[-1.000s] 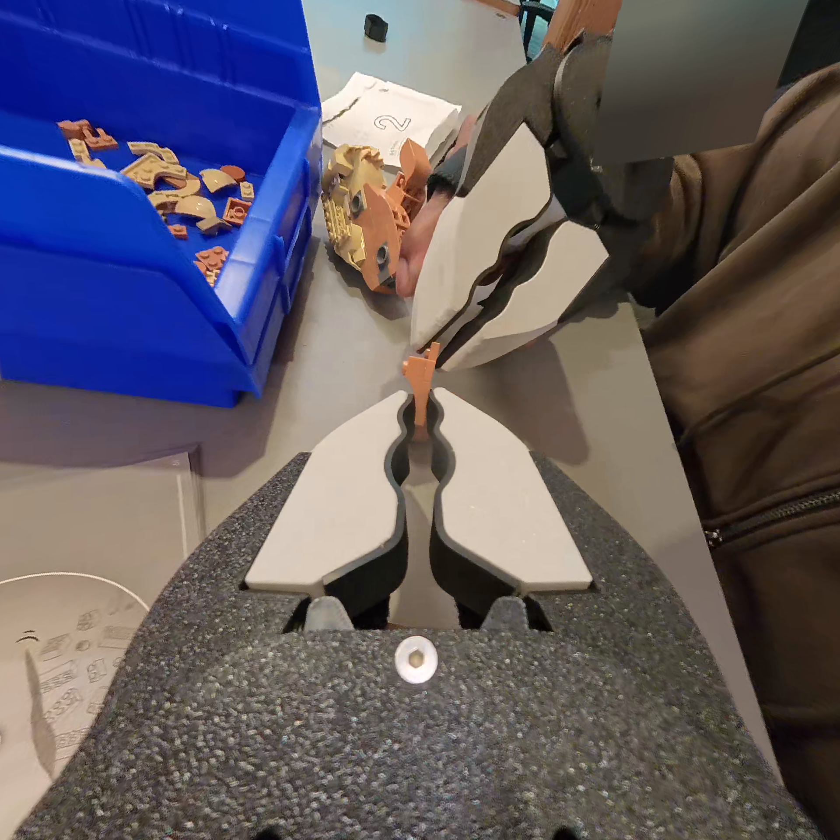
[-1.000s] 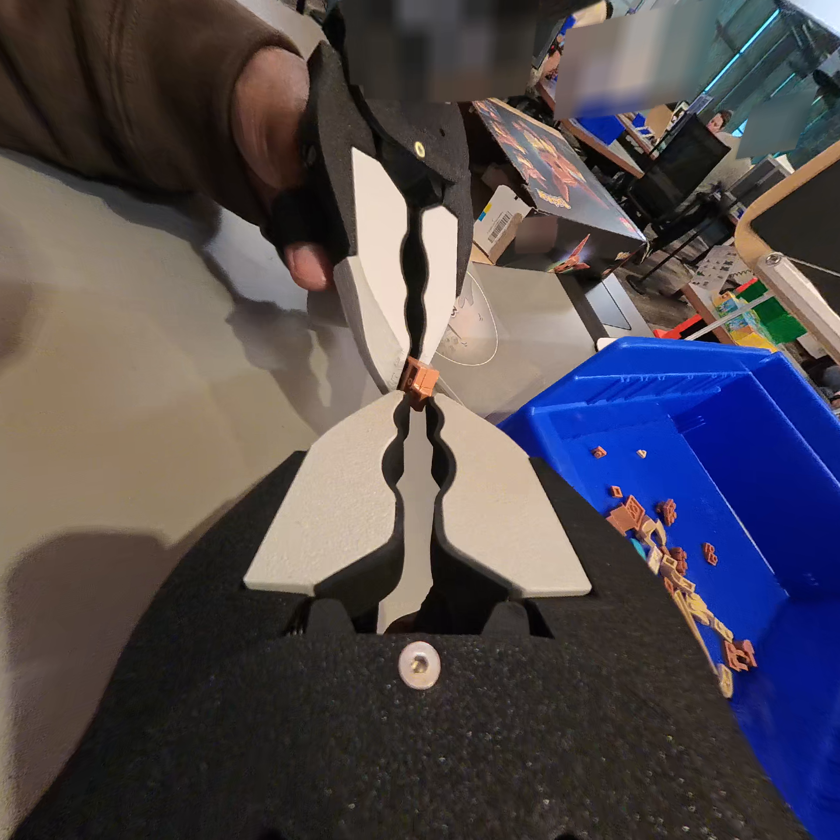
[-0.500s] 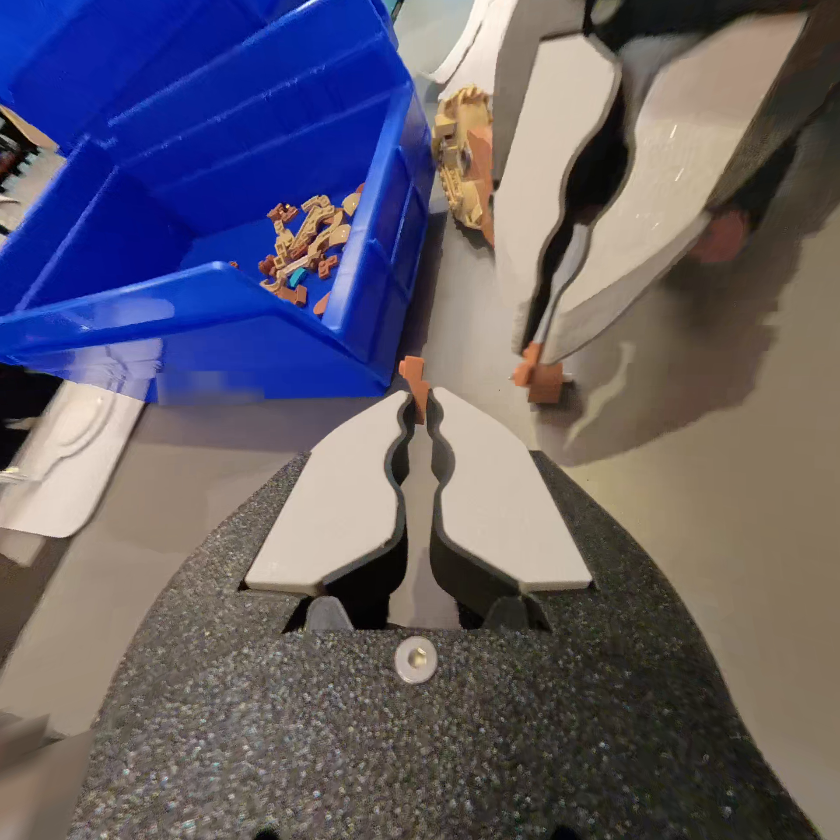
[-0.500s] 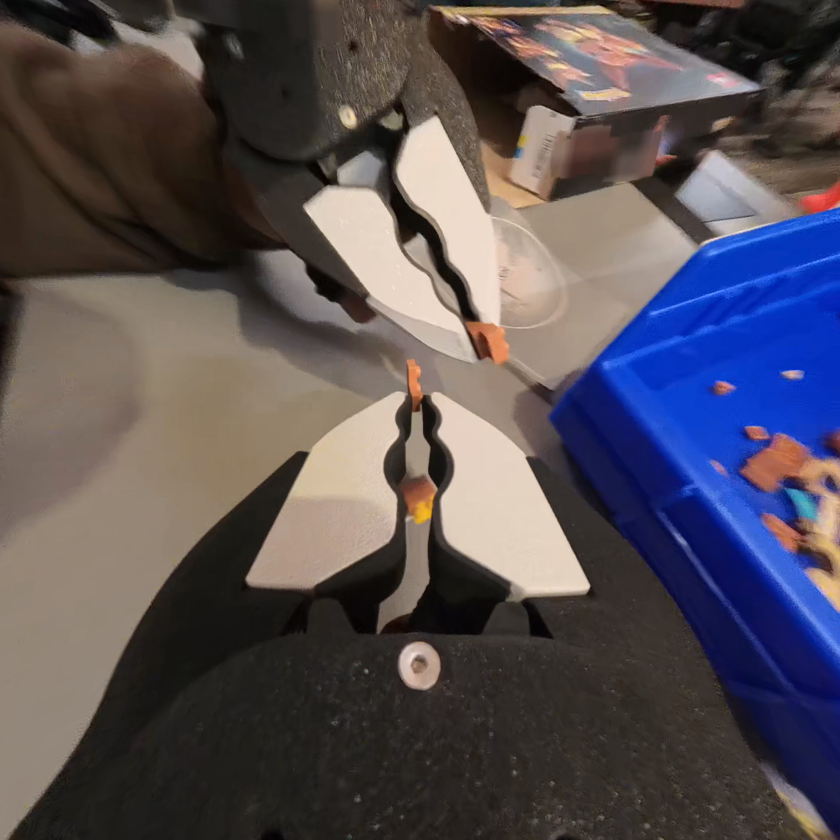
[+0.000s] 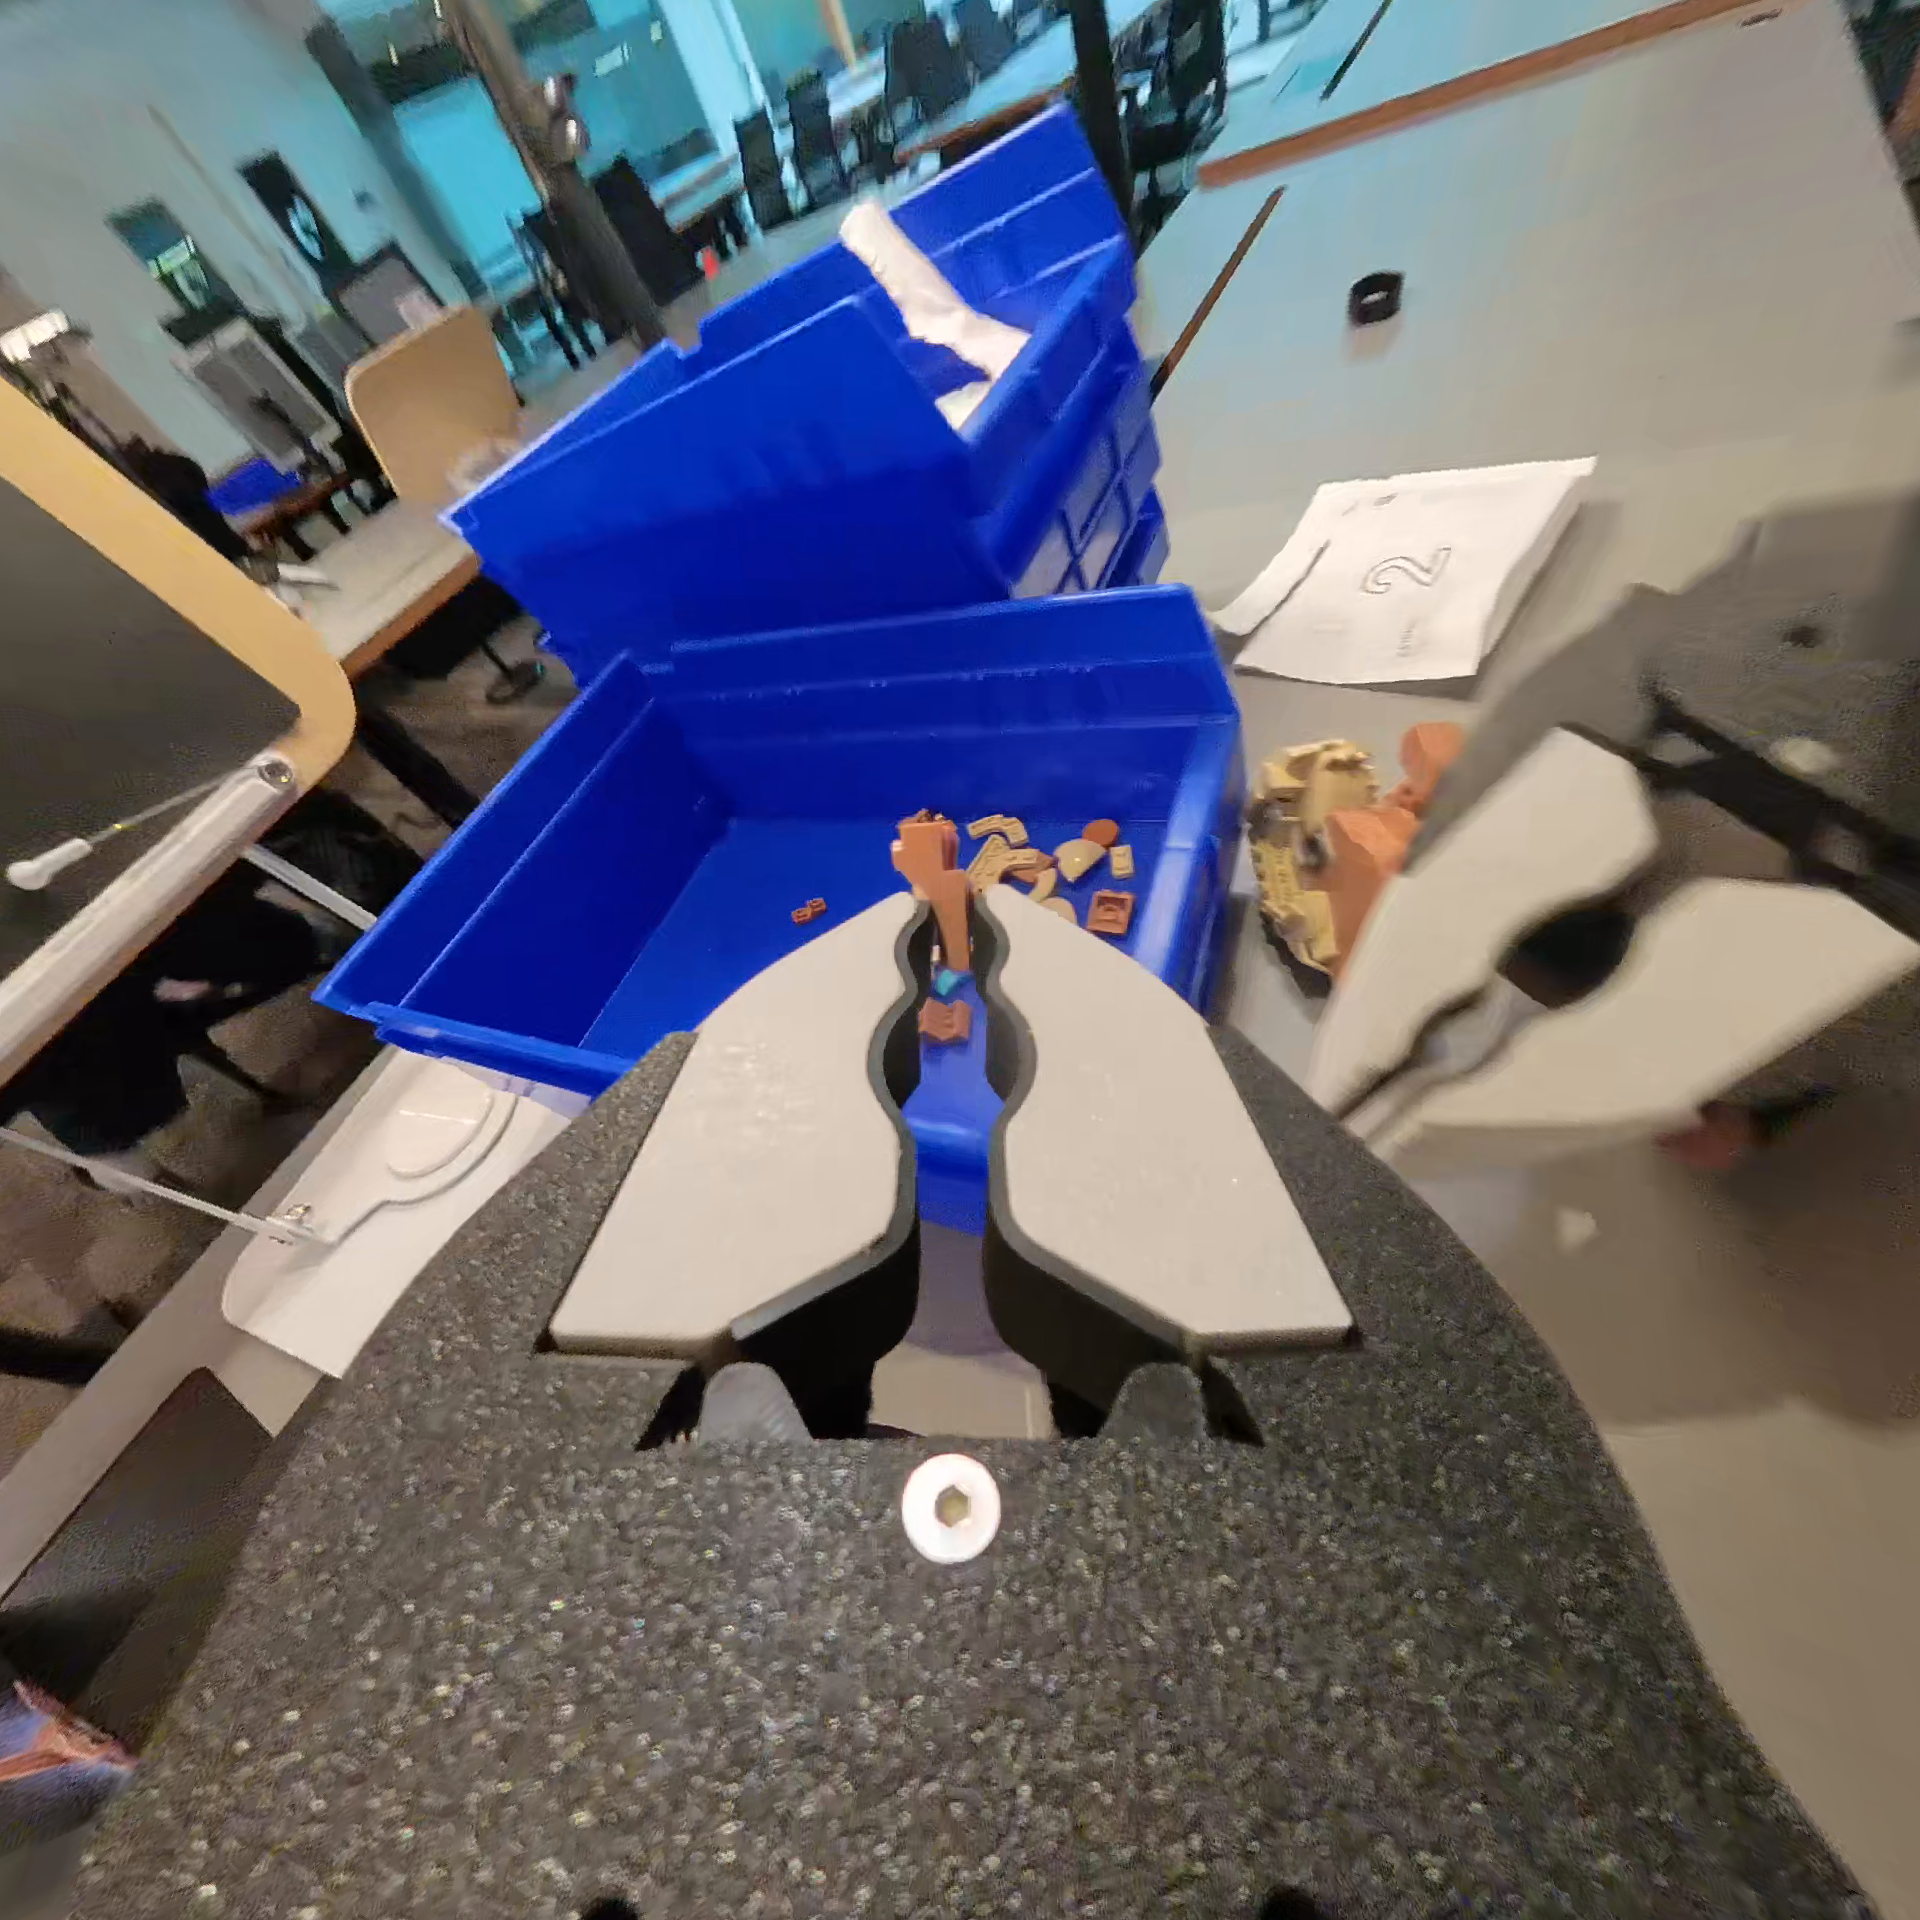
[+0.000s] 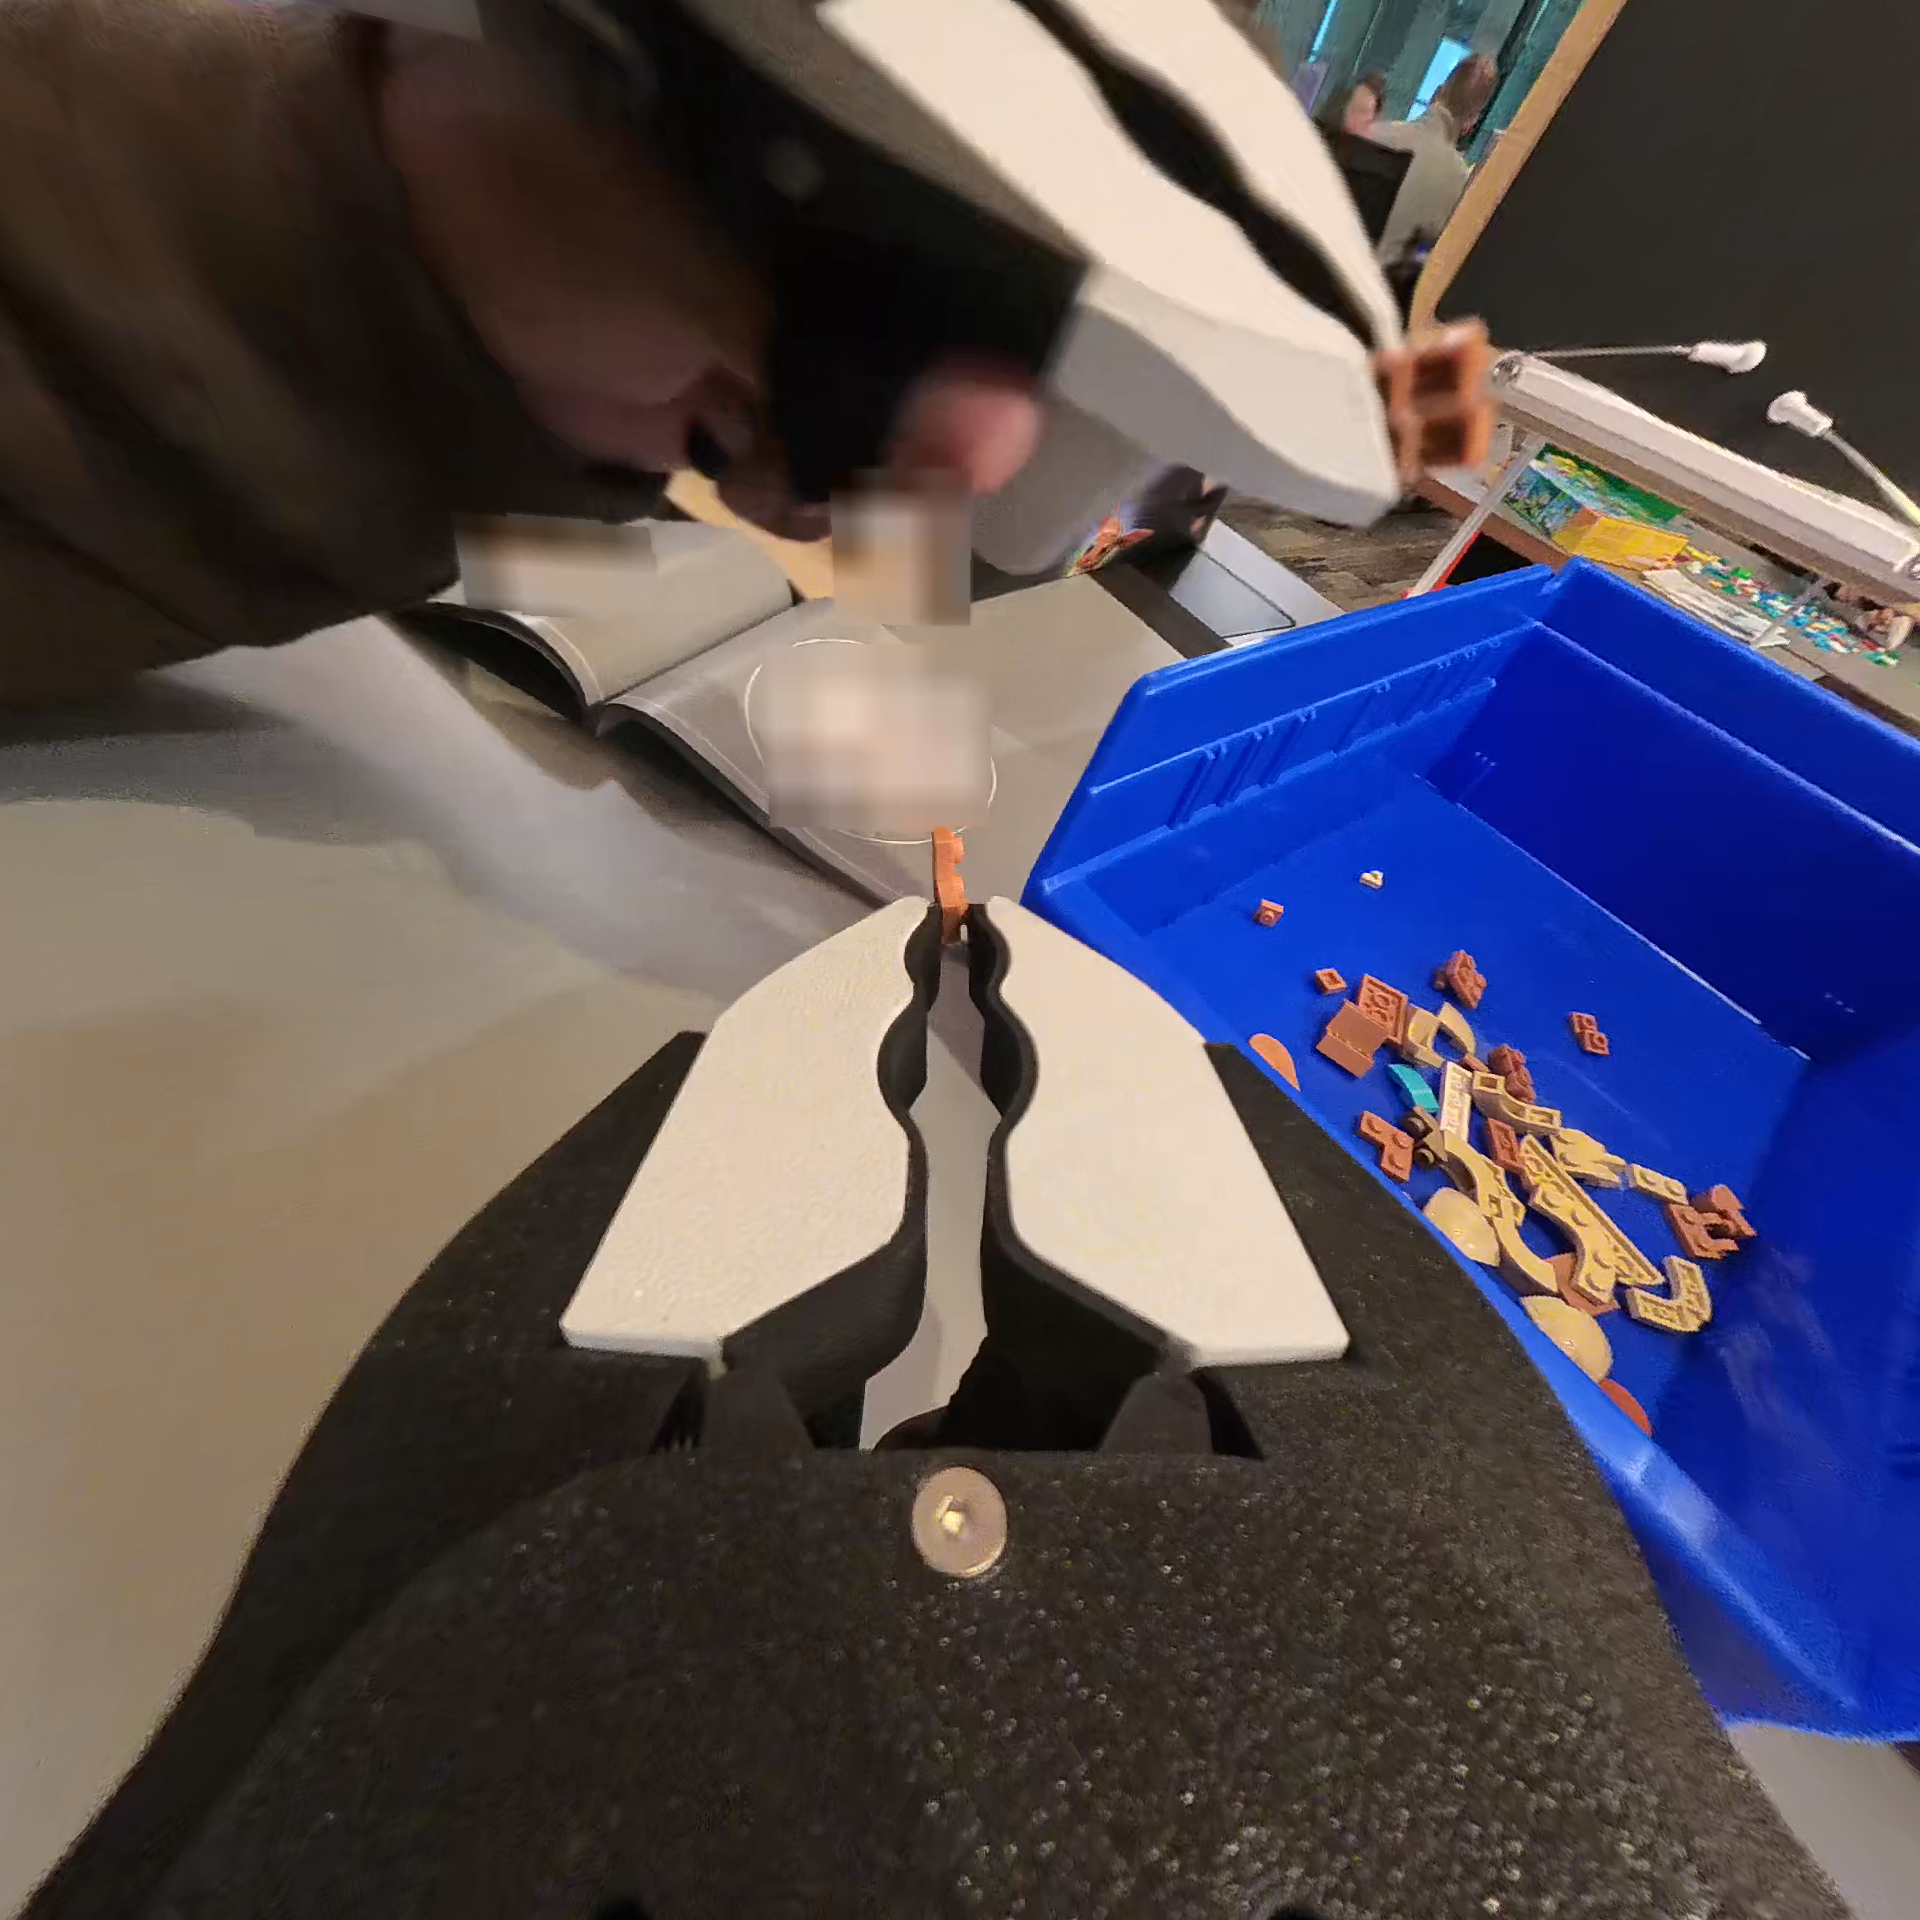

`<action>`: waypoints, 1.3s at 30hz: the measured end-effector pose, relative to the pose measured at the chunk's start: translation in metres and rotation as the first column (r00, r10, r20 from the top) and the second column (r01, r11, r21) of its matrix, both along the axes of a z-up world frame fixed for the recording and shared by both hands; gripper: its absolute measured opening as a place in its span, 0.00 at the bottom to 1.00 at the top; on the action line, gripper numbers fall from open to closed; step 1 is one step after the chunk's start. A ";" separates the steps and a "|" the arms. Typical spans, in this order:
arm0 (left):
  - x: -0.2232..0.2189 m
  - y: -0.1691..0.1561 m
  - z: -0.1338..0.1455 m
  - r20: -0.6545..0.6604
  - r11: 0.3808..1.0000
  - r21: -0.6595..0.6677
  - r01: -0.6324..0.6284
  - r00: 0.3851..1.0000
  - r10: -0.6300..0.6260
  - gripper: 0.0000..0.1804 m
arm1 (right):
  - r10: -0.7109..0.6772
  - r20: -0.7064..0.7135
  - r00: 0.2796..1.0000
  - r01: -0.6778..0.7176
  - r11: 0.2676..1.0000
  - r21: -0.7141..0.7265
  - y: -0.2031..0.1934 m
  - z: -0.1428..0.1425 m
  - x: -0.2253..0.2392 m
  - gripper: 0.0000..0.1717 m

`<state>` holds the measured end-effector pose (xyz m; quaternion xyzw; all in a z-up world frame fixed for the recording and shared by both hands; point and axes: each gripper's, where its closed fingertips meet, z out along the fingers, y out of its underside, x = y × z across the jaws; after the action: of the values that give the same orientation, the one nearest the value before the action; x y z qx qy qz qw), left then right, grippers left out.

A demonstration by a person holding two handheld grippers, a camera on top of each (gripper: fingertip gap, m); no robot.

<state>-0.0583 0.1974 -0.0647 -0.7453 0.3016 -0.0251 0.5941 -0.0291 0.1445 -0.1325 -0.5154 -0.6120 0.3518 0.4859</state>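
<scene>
The left tool (image 5: 948, 914) is nearly closed, its pads clamped on a brown toy-brick plate (image 5: 938, 868) that stands upright at frame centre, over the near blue bin (image 5: 1205, 644); loose tan and brown brick pieces (image 5: 1049, 868) lie on the bin floor just right of the plate; a tan and orange brick model (image 5: 1320, 852) sits on the grey table (image 5: 1662, 1351) beside the bin's right wall, below a white printed sheet (image 5: 1455, 582). The right tool (image 6: 954, 914) is likewise narrow, pinching a small orange brick plate (image 6: 948, 878) edge-on at its tips; an open booklet (image 6: 665, 665) lies beyond it, centre frame; the bin (image 6: 1143, 748) fills the right side; the left tool shows in the upper right, plate at its tip.
</scene>
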 end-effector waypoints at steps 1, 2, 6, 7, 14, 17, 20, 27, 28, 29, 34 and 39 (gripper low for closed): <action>-0.001 0.011 -0.001 0.008 0.999 -0.032 -0.012 1.000 0.012 0.06 | -0.006 -0.003 1.000 0.006 1.000 0.012 0.001 0.002 0.001 0.03; -0.004 0.021 -0.003 0.028 0.998 -0.057 -0.028 0.999 0.030 0.09 | -0.012 -0.007 1.000 0.012 1.000 0.022 0.002 0.004 0.003 0.03; -0.010 0.027 -0.019 0.129 0.994 -0.103 -0.046 0.990 0.059 0.12 | -0.036 -0.021 0.999 0.036 0.999 0.024 0.010 0.010 0.010 0.03; -0.012 0.024 -0.023 0.137 0.992 -0.109 -0.055 0.988 0.070 0.12 | -0.040 -0.021 0.999 0.041 0.999 0.021 0.013 0.011 0.011 0.03; -0.025 -0.020 -0.039 0.199 0.990 -0.117 -0.077 0.975 0.099 0.12 | -0.112 0.082 0.990 0.104 0.990 0.091 0.050 0.016 0.016 0.03; -0.024 -0.037 -0.051 0.237 0.991 -0.118 -0.069 0.967 0.096 0.11 | -0.155 0.228 0.961 0.141 0.987 0.076 0.076 0.009 0.012 0.03; -0.020 -0.046 -0.068 0.247 0.987 -0.153 -0.054 0.965 0.091 0.11 | -0.226 0.291 0.930 0.215 0.974 0.068 0.102 0.003 0.002 0.05; -0.012 -0.070 -0.085 0.276 0.982 -0.185 0.044 0.961 0.009 0.12 | -0.117 0.350 0.929 0.082 0.990 0.114 0.070 0.003 0.007 0.13; -0.007 -0.074 -0.087 0.281 0.977 -0.197 0.087 0.959 -0.029 0.12 | -0.026 0.392 0.920 -0.001 0.998 0.069 0.049 -0.003 0.012 0.13; -0.001 -0.079 -0.091 0.288 0.966 -0.220 0.133 0.955 -0.066 0.12 | 0.071 0.434 0.898 -0.083 0.996 0.010 0.024 -0.012 0.017 0.13; 0.027 -0.096 -0.123 0.220 0.899 -0.354 0.258 0.957 -0.188 0.13 | 0.189 0.592 0.784 -0.211 0.977 -0.033 -0.029 -0.070 0.028 0.18; 0.037 -0.102 -0.146 0.158 0.863 -0.428 0.269 0.962 -0.221 0.16 | 0.192 0.613 0.766 -0.206 0.977 -0.049 -0.030 -0.092 0.021 0.17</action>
<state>-0.0209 0.0954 -0.2103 -0.8146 0.3488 -0.2076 0.4144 -0.0079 0.1140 -0.2243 -0.5289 -0.7913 0.2079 0.2258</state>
